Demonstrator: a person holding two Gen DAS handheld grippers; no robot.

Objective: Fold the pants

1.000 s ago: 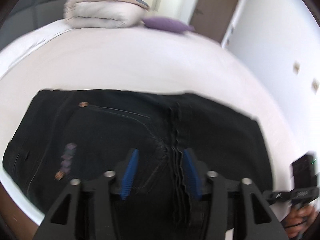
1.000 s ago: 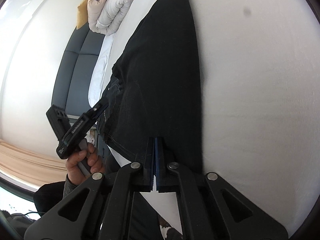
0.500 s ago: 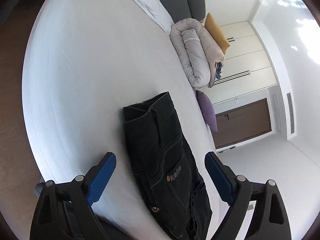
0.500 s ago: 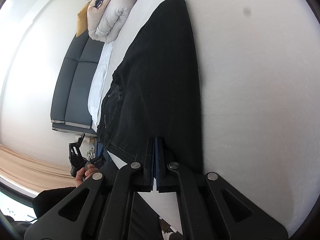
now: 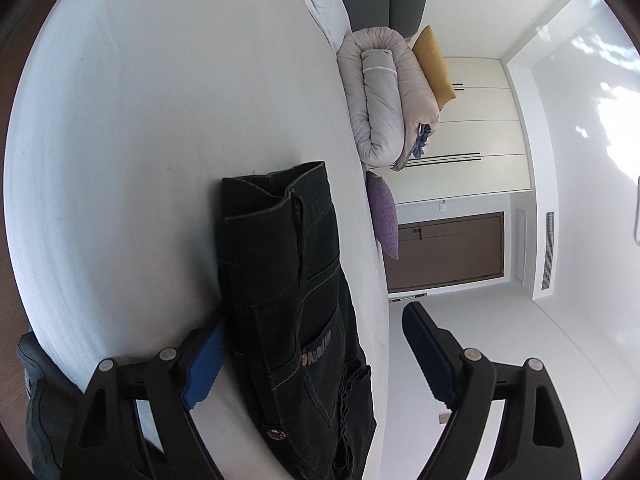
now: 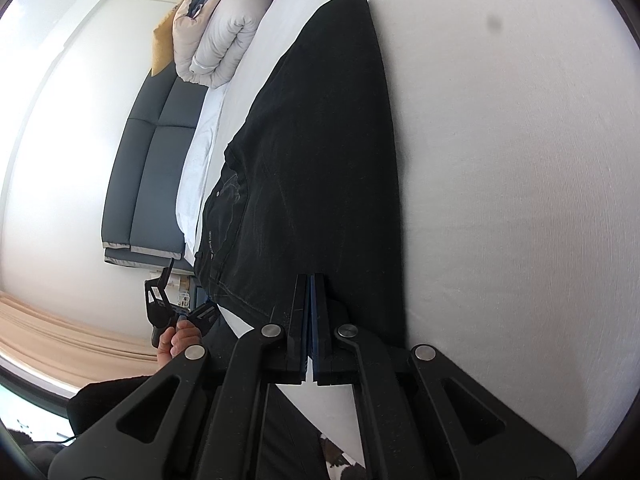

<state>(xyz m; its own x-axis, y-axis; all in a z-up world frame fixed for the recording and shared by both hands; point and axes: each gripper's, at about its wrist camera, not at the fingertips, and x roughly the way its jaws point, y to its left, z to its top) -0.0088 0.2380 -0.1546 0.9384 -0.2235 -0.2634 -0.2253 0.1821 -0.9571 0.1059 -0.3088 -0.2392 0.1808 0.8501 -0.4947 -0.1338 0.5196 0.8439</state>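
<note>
Gripping pants [image 6: 320,152], right gripper [image 6: 310,284].

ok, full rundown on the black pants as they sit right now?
The black pants look like dark denim with lighter stitching, a back pocket bearing a small label, and copper-coloured rivets. They lie on the white bed, folded lengthwise into one long narrow strip, waistband open at one end. The right gripper is shut on the fabric at one edge. The left gripper is open, its blue pads straddling the pocket area without clamping it.
</note>
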